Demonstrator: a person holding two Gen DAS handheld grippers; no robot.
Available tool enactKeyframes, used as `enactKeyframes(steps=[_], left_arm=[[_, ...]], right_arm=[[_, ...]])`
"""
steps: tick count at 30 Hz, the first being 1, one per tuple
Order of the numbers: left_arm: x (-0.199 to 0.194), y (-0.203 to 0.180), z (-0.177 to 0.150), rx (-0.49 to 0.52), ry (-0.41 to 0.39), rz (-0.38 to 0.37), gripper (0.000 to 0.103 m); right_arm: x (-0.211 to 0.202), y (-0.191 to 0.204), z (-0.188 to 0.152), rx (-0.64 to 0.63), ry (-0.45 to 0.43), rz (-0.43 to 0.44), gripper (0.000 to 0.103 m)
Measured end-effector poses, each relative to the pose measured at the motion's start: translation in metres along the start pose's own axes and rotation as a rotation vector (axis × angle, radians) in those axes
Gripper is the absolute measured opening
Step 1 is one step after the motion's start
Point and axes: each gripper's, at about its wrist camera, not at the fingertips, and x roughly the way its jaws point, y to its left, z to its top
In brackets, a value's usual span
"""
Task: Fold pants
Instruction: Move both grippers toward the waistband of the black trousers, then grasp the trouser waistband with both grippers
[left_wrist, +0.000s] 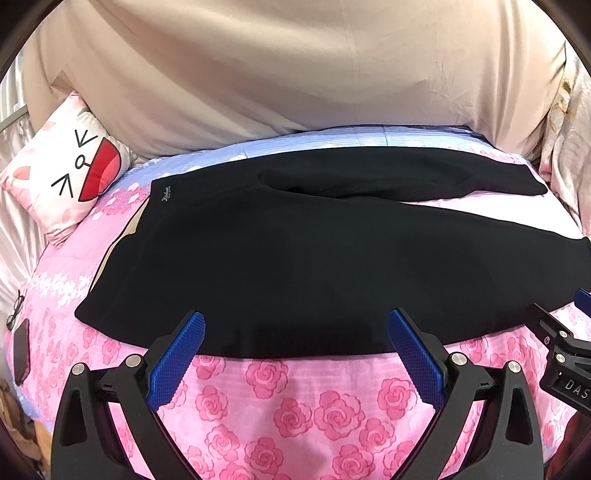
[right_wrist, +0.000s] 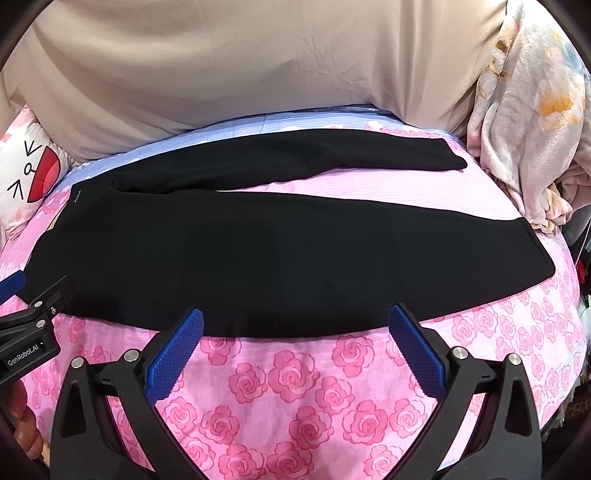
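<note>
1. While both tools hover over the rose-print bed (left_wrist: 295, 387), the left hand-held gripper (left_wrist: 295, 332) has its blue fingers spread wide, holding nothing, tips just at the near edge of the black pants (left_wrist: 277, 258).
2. Equally spread and empty, the right hand-held gripper (right_wrist: 295, 328) sits at that same edge.
3. Lying flat, the pants have waistband left, legs right.
4. Only the left view shows glasses (left_wrist: 14, 310); only the right shows a crumpled floral blanket (right_wrist: 528, 110).

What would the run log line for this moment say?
phase: pre-grasp | left gripper: open | right gripper: open | black pants: flat, unfolded, untouched
</note>
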Motion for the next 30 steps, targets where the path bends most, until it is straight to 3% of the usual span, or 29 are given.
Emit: enactKeyframes(steps=[10,18,30], left_arm=[[0.01,0.006,0.012,-0.011,0.007,0.01,0.097],[0.031,0.017,0.038,-0.043,0.012,0.035,0.097],[0.05,0.011,0.056,-0.02,0.017,0.035,0.097]], right_arm=[[0.008,-0.009,0.009,0.002,0.003,-0.013,0.098],[0.03,-0.04,0.035,0.087,0.019,-0.037,0.098],[0.054,-0.011,0.051,0.019,0.039,-0.016,0.098]])
